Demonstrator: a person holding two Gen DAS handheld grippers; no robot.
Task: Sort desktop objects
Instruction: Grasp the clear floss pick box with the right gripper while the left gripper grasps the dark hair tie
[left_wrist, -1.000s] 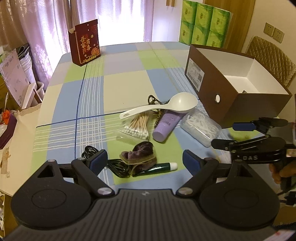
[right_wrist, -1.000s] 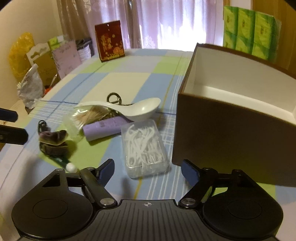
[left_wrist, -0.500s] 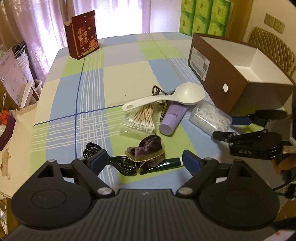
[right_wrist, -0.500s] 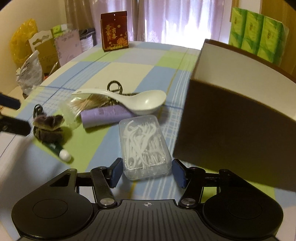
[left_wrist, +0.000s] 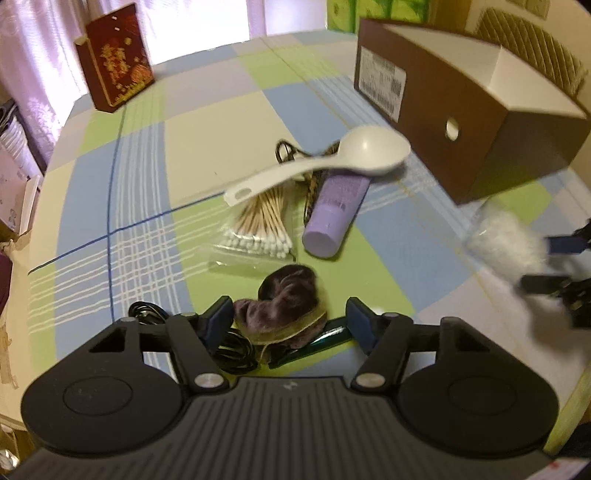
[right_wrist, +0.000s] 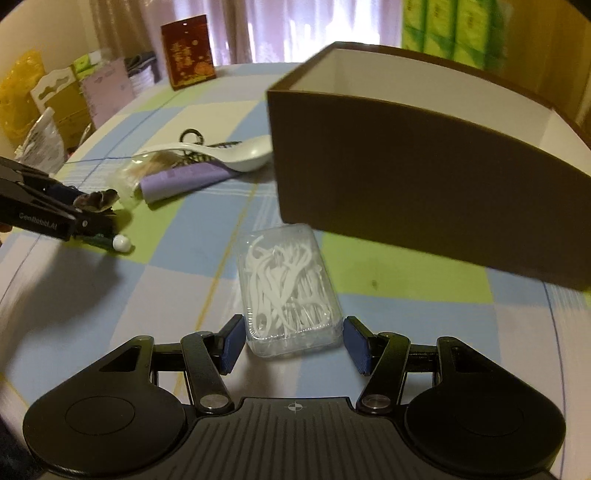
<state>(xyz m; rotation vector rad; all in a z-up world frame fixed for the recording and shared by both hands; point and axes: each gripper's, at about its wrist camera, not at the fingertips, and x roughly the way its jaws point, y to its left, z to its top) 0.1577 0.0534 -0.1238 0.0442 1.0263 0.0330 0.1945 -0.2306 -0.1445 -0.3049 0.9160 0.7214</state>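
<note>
I read "GenRobot.AI" on my left tongs (right_wrist: 92, 221), closing around the brown scrunchie (left_wrist: 288, 306); right tongs (right_wrist: 293, 345) grip the floss-pick case (right_wrist: 291, 291) beside the brown box (right_wrist: 424, 177)

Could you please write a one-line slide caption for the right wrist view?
Right gripper holds a clear floss-pick box beside the open brown box.

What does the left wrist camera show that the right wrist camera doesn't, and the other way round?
Only the left wrist view shows the black cable, the round hole and label on the brown box, and the cotton swabs' white tips.

Only the right wrist view shows the floss picks sharply inside the clear floss box, and the brown box's white inside.

Both show the white spoon, purple tube, dark scrunchie, brown box, red carton, left gripper closing around the scrunchie, and right gripper.
</note>
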